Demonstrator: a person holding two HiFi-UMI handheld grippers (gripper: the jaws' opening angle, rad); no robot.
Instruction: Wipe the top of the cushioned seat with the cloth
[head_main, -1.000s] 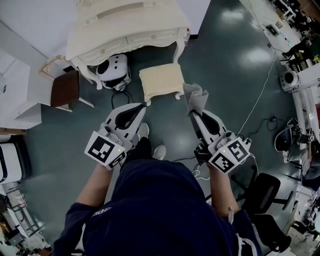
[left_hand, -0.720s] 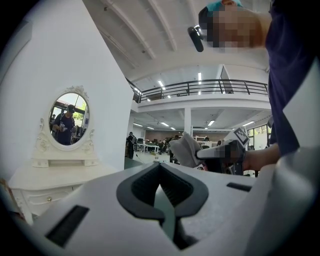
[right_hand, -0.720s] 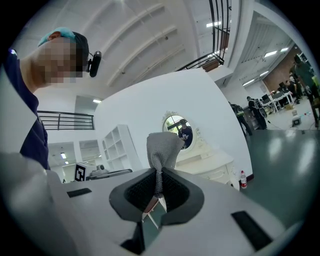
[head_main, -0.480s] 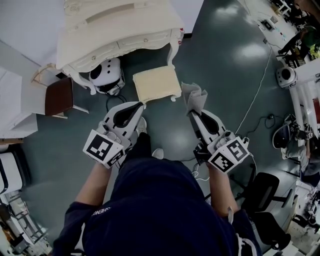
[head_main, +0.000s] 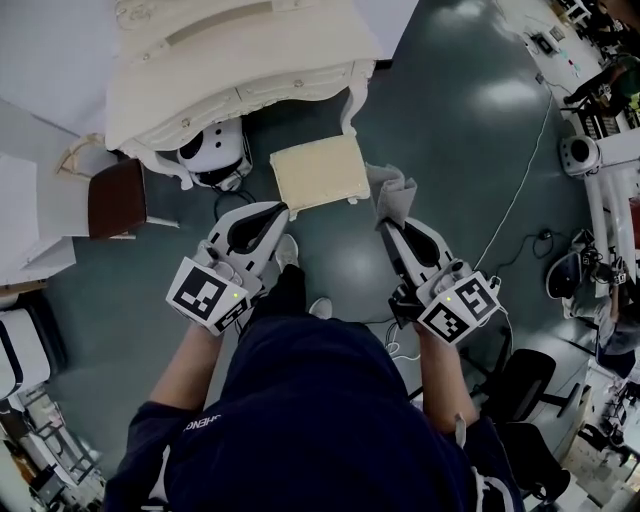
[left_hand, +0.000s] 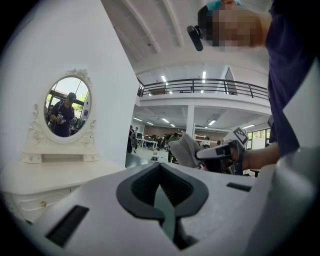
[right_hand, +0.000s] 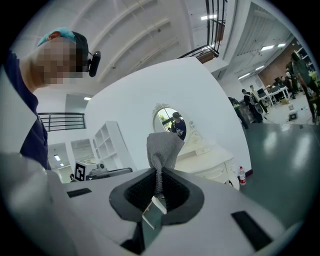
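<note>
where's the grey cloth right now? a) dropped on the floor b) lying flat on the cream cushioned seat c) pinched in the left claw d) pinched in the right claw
D: in the right gripper view the crumpled grey cloth stands up from between the pads of the right claw, and in the head view it shows beside the cream cushioned seat, not lying on it.

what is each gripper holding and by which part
The right gripper pinches the grey woven cloth by one bunched end. The left gripper is shut, holding nothing.
</note>
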